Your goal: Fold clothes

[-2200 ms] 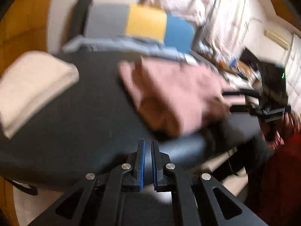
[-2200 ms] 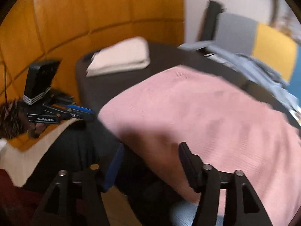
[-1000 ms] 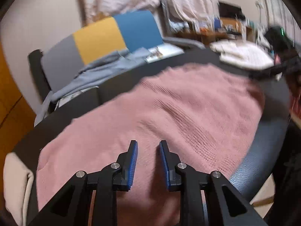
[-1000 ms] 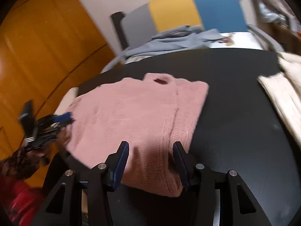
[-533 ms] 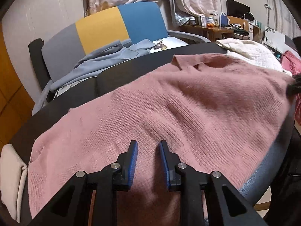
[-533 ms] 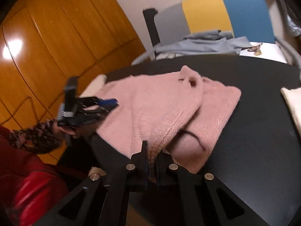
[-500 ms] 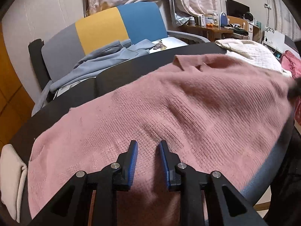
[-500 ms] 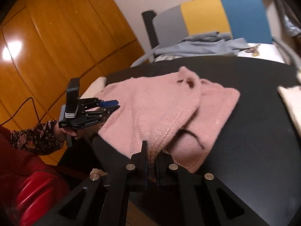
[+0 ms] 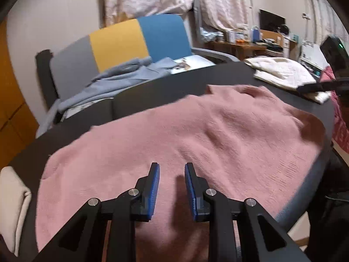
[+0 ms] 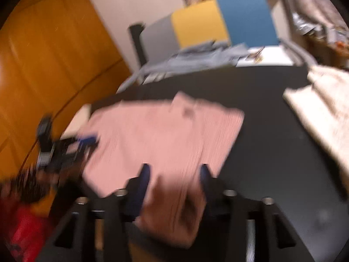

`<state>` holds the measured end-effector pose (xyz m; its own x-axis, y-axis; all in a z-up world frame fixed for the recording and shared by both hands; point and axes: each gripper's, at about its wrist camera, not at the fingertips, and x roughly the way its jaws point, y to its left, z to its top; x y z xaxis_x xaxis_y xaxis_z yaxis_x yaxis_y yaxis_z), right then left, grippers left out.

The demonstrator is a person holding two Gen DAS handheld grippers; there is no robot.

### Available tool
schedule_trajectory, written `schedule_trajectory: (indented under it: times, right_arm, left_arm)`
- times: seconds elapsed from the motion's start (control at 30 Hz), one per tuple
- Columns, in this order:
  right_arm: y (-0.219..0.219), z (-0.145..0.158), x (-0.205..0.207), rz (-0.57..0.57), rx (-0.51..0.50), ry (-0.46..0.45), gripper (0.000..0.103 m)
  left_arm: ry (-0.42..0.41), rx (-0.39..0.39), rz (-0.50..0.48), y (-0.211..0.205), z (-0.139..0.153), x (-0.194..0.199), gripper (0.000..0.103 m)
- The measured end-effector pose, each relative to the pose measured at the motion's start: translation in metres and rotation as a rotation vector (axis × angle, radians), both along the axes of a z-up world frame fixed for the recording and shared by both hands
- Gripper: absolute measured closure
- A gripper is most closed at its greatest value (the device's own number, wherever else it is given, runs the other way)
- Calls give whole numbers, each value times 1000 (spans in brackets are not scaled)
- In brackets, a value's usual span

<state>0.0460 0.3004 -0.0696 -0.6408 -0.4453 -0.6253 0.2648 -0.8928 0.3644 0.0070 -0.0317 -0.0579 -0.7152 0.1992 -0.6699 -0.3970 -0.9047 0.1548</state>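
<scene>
Lying flat on black table (image 9: 165,87): pink sweater (image 9: 196,135); L tongs (image 9: 171,170) & R tongs (image 10: 174,170) both wide, empty; no readable text.

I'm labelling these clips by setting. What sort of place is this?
Probably a lived-in home room: pink sweater on a black table, clothes over a colour-block chair, cluttered desk.

- Lighting: warm, moderately dim indoor.
- Left wrist view: mostly sharp; slight smear at right edge.
- Right wrist view: heavy motion blur throughout.
- Both views: fisheye bending, dark vignetted corners.
</scene>
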Motion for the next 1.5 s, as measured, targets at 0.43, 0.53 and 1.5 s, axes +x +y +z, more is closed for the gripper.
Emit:
schedule_trajectory:
  times: [0.43,0.53,1.5]
  right_arm:
    - [-48,6,-62,-131,398,-57,98]
    - [-17,9,-49,-237,326,-96,98]
    - [-106,-30,-119,-16,244,-88,83]
  left_arm:
    - [-12,51,138,-60,-10,-2,79]
    - [-24,60,120,-64,-16,1,79]
    - [-51,-130,154,-104,-42,-112,70]
